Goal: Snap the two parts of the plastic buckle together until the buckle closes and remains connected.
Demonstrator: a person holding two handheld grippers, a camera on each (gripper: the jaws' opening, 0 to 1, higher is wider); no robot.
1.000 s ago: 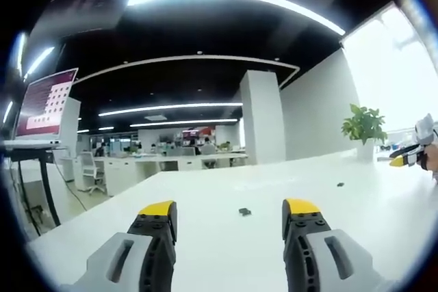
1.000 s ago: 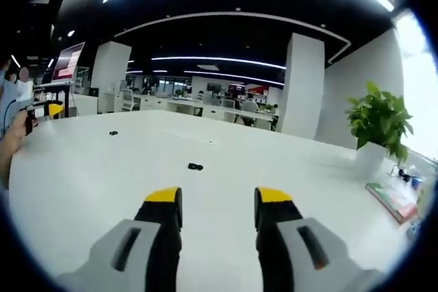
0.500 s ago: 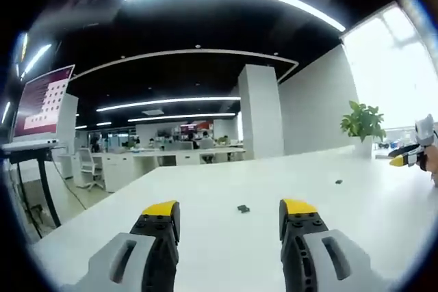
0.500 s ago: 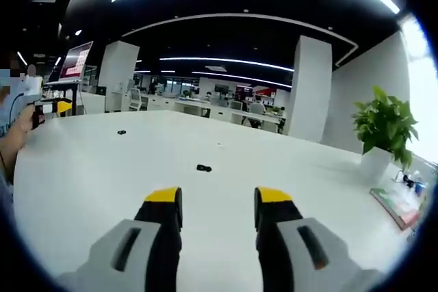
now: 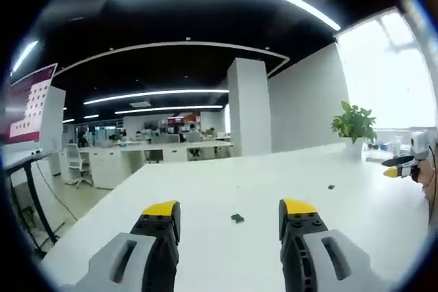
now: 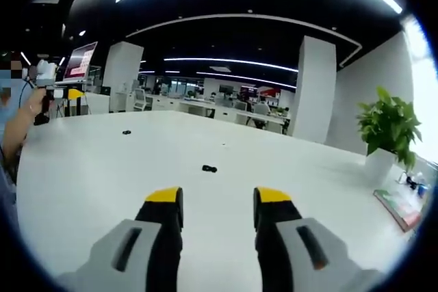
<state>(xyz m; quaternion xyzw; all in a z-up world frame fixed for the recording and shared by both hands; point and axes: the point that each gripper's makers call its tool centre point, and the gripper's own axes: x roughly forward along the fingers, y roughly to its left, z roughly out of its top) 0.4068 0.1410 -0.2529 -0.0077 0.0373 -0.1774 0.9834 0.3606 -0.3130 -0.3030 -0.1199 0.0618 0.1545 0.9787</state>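
Left claw (image 5: pixel 229 211) agape, right claw (image 6: pixel 216 200) agape, buckle parts (image 5: pixel 237 218) (image 5: pixel 331 187) apart on white table (image 5: pixel 274 176)

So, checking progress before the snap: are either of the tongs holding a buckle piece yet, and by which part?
Nothing is held. The left tongs and right tongs are both open, and the two buckle pieces lie apart on the white table.

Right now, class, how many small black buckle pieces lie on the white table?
2. One buckle piece lies ahead of the left hand-held gripper; the other buckle piece lies apart, ahead of the right hand-held gripper. Nothing seems to hide more.
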